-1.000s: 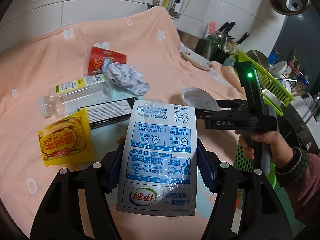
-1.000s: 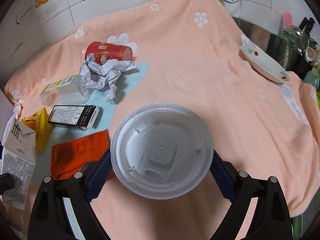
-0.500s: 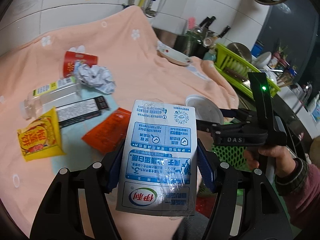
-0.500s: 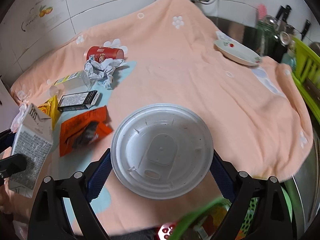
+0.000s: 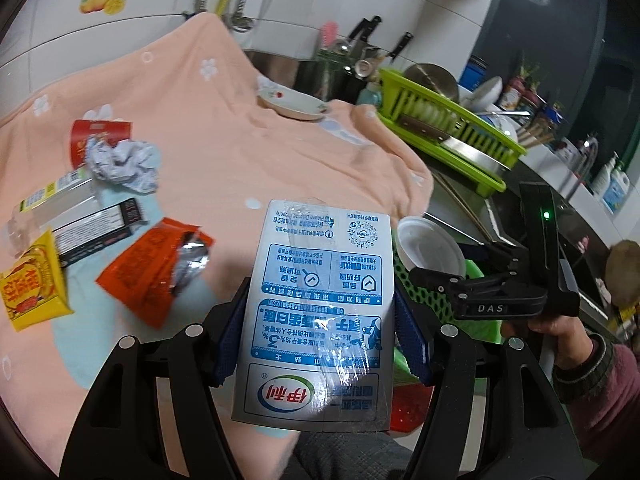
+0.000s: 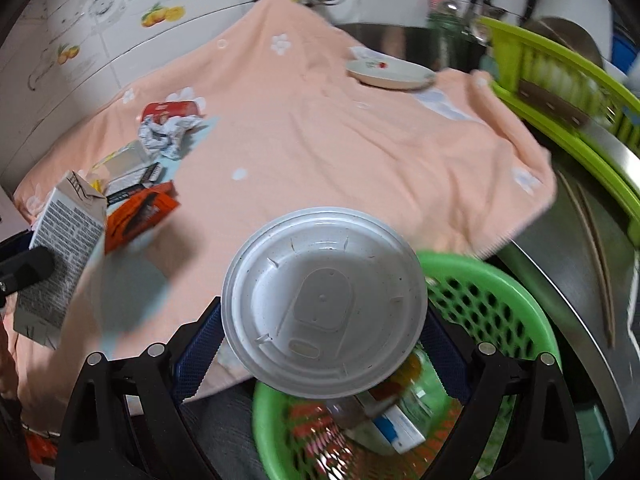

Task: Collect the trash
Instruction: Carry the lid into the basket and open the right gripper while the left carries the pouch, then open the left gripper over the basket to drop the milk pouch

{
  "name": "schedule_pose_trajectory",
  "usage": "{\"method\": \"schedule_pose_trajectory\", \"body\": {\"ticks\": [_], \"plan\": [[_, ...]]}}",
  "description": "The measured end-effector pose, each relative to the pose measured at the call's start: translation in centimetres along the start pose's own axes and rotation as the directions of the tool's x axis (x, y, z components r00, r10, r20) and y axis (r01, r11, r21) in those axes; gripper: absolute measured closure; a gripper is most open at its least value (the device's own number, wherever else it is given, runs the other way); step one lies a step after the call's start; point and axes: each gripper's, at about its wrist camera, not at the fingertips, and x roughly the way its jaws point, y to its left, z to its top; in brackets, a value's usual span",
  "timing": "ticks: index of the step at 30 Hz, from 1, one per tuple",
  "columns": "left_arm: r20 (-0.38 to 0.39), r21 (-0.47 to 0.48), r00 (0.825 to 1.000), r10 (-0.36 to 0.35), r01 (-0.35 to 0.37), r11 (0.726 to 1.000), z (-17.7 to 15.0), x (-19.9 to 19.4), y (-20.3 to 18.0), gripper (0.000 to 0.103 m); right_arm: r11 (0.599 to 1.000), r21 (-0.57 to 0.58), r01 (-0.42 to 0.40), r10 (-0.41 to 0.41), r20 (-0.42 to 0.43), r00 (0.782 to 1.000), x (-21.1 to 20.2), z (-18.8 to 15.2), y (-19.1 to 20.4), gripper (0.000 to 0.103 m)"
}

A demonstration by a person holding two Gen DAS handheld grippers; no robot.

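Observation:
My left gripper (image 5: 320, 340) is shut on a white and blue milk carton (image 5: 320, 312), held off the front edge of the peach-covered table. The same carton (image 6: 60, 248) shows at the left of the right wrist view. My right gripper (image 6: 320, 332) is shut on a white plastic cup lid (image 6: 324, 300), held over a green mesh basket (image 6: 500, 300) with trash inside. In the left wrist view that lid (image 5: 430, 250) hangs over the basket (image 5: 424, 300). On the cloth lie an orange wrapper (image 5: 152, 268), a yellow packet (image 5: 32, 284), a black box (image 5: 96, 228), a clear bottle (image 5: 52, 196), crumpled paper (image 5: 124, 164) and a red cup (image 5: 96, 136).
A peach cloth (image 6: 340, 140) covers the table. A white dish (image 6: 388, 72) sits at its far right corner. A green dish rack (image 5: 448, 132) and a steel counter (image 6: 580, 240) stand to the right. A person's hand (image 5: 556, 340) in a dark red sleeve holds the right gripper.
Both grippers have pulled back and to the right off the table with their loads. The lid now hangs over the green basket, which has come into view.

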Motion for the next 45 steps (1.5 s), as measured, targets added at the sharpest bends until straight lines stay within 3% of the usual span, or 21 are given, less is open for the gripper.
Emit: {"method": "schedule_pose_trajectory", "body": {"ticks": [8,17,45], "plan": [[-0.048,0.051,0.997,-0.053,0.056,0.997,-0.2,2.4,-3.4,0.038,0.996,0.07,0.064,-0.062,-0.018,0.998,-1.2,-3.4,-4.2,0.014],[-0.08,0.098,0.993,-0.083,0.091,0.991,0.0,4.0,-6.5,0.038,0.987,0.14,0.084,-0.078,-0.042,0.996,-1.0,-5.5,-7.7,0.013],[-0.2,0.178,0.974,-0.112,0.148,0.973,0.0,9.4,-12.4,0.038,0.981,0.177,0.079,-0.088,0.046,0.995,-5.1,-7.5,-9.6,0.011]]}}
